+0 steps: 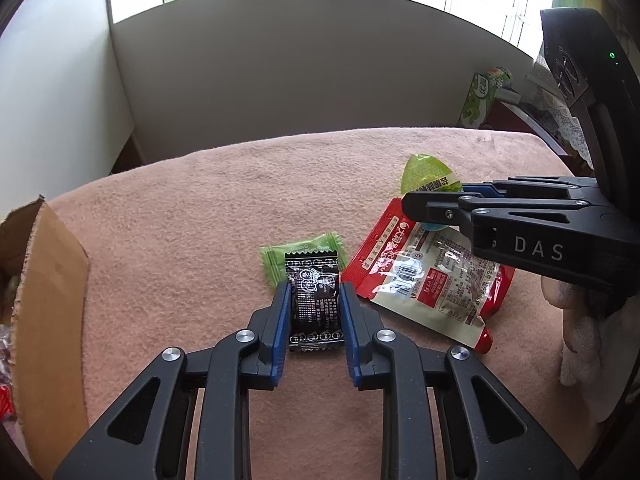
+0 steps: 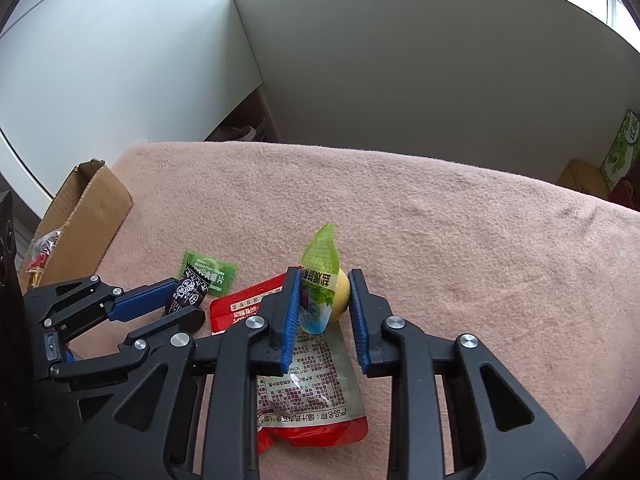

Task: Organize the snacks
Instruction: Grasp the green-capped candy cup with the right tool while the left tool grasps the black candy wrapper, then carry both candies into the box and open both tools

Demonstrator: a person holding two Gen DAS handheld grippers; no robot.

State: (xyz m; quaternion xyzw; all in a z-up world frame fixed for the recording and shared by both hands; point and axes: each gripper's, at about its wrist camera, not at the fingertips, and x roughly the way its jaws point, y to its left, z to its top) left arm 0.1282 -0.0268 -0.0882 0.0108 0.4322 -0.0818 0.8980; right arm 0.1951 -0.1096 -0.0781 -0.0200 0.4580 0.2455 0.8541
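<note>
The left tool [image 1: 314, 294] has its blue pads closed against the two long edges of a small black sachet [image 1: 316, 300], which lies partly over a green candy wrapper [image 1: 298, 254] on the pink blanket-covered bench [image 1: 200, 208]. Just right of the black sachet lies a flat red-and-clear snack pouch [image 1: 428, 276], and beyond that pouch's far edge the right tool [image 2: 324, 288] brackets a green jelly cup [image 2: 322, 280]. One pad presses the cup's film lid, the other sits at its rounded yellow base, and I cannot tell whether the grip is fully made. Well to the left of the black sachet stands an open cardboard box [image 2: 86, 216] with some wrapped snacks already inside, probably the destination. The sachet looks light, thin and crinkly, so it will likely buckle if squeezed hard; holding it across its middle, as now, seems sound. The jelly cup is stiffer but smooth and tapered, so it could slip or pop out sideways; a hold on the wide body rather than the pointed lid tab looks safer. The pouch is floppy and glossy, best pinched near a sealed edge.
</note>
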